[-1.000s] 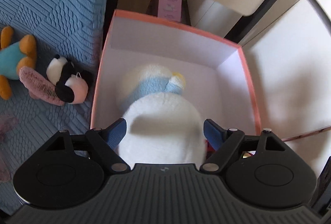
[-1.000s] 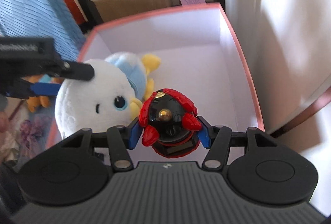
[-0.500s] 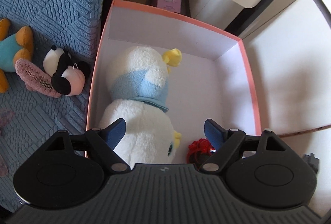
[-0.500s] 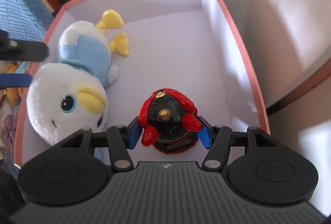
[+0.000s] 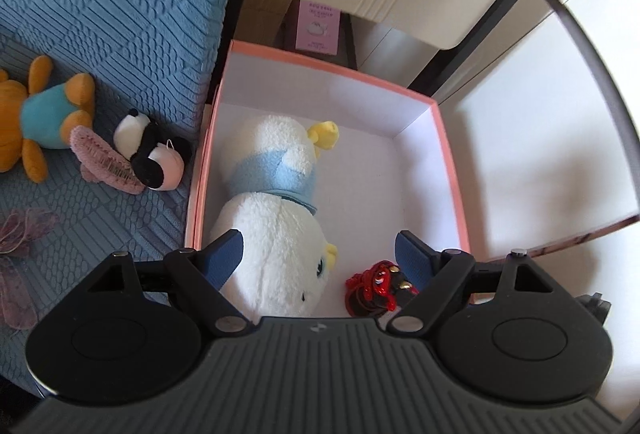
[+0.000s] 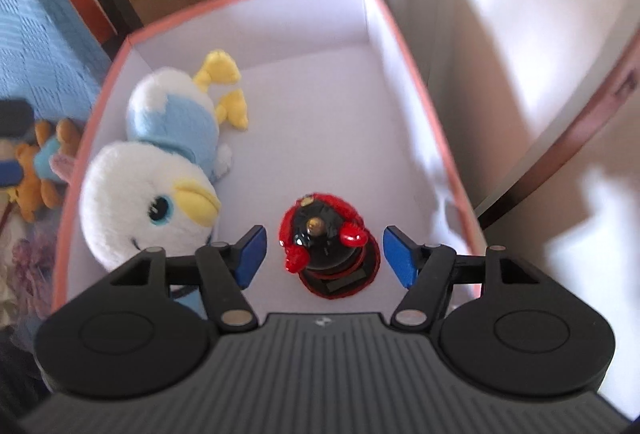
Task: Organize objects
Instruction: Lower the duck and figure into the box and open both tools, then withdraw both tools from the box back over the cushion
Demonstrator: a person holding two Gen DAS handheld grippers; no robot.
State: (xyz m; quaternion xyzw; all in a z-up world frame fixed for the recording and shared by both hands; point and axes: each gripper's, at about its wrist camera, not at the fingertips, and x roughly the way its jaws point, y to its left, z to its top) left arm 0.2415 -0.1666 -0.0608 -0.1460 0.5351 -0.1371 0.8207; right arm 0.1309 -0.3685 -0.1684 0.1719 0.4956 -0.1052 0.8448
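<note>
The right gripper (image 6: 324, 254) has just opened, releasing the red figurine (image 6: 328, 254) inside the pink box (image 6: 416, 81) beside the plush duck (image 6: 160, 169); the left gripper (image 5: 318, 254) hangs open, empty.

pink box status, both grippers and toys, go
Left gripper open, empty. Right gripper jaws just opening, clear of red figure. Figure and plush duck in pink box.
</note>
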